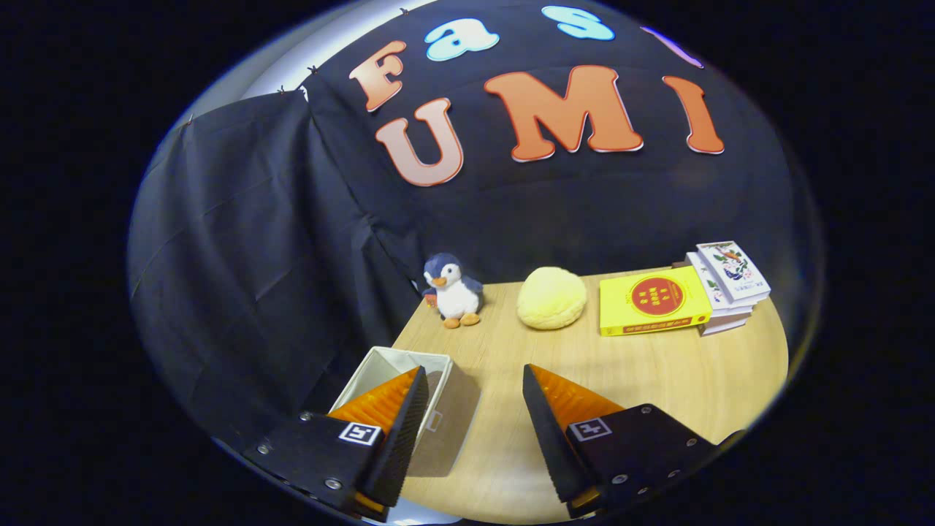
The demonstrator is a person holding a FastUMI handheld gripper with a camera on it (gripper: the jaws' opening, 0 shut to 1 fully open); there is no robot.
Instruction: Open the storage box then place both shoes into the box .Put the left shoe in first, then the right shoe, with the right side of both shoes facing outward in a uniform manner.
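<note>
Gripper (473, 381) held above the wooden table (657, 380), angled downward — fingers spread wide, nothing between them. Storage box (394, 365), pale and open-topped, sits under and just beyond the left finger at the table's near corner. Well beyond the fingers: plush penguin (453, 290), yellow round cushion (551, 296), yellow book (652, 299) touching a stack of books (730, 281).

Penguin (453, 290), cushion (551, 297), books (683, 296) beyond box (398, 369).
</note>
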